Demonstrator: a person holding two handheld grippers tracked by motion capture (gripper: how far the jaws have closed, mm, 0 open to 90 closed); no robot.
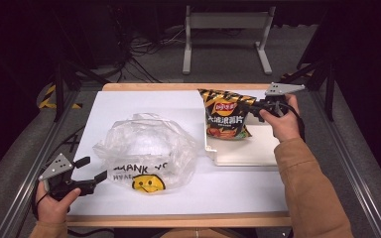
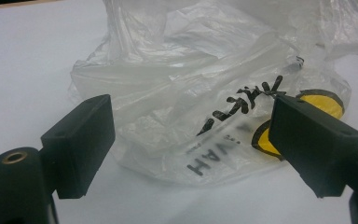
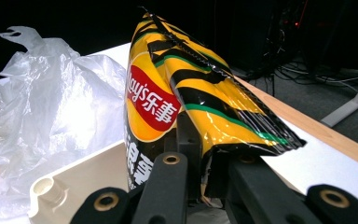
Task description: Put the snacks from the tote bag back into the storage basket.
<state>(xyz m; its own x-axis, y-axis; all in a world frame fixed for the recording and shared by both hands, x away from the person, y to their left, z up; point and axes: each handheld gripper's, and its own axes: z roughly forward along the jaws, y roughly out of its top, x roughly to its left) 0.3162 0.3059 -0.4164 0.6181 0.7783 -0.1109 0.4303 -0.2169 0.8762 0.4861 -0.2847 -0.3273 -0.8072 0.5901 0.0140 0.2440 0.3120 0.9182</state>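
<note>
We've got the chip bag [image 1: 226,115] clamped in the right claw [image 1: 256,107], held above the white tray [image 1: 243,154]. Left claw [image 1: 93,168] gapes apart w/ the plastic bag [image 1: 146,148] just ahead, ungripped. Bagging's still left, we reckon.

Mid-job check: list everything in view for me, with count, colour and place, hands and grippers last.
chip bag: 1, yellow, black and red, over the tray, pinched at its right edge
plastic bag: 1, clear with black lettering and a yellow smiley, crumpled at table centre-left
tray: 1, white, right half of the table
table: 1, white top with wooden edge
stand: 1, grey, on the floor beyond the table
cables: several, black, on the floor behind
right gripper: 1, black, shut on the chip bag
left gripper: 1, black, open, beside the plastic bag
hands: 2, tan sleeves, one per gripper
</note>
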